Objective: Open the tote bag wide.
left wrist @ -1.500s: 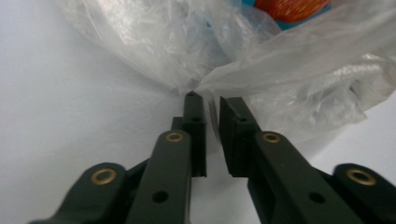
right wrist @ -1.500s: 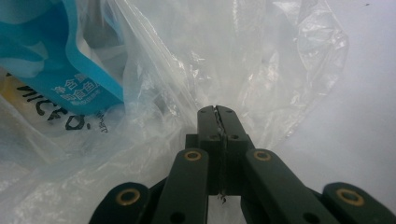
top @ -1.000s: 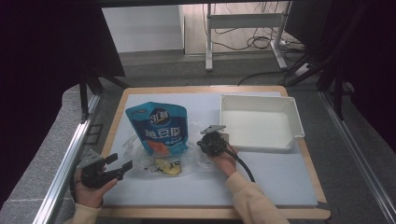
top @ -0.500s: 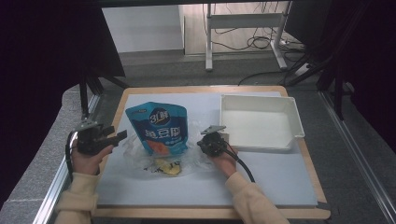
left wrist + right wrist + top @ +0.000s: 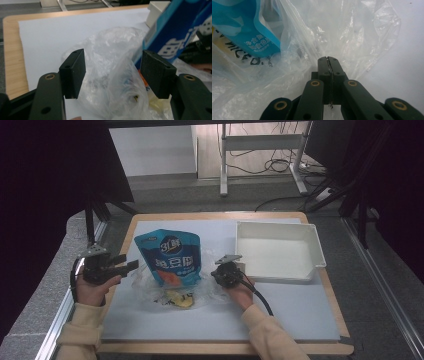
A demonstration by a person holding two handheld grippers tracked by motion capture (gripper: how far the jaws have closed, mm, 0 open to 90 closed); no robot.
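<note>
White worktop carries a clear bag around a blue pouch. Right tongs pinch the bag's edge; left tongs gape, not yet gripping.

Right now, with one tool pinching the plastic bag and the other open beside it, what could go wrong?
1. The right tool is shut on a thin fold of the clear plastic bag; a hard pull may tear it or let it slip.
2. The blue snack pouch sticks out of the bag and could slide out.
3. The open left tool might catch the pouch, not the film.
</note>
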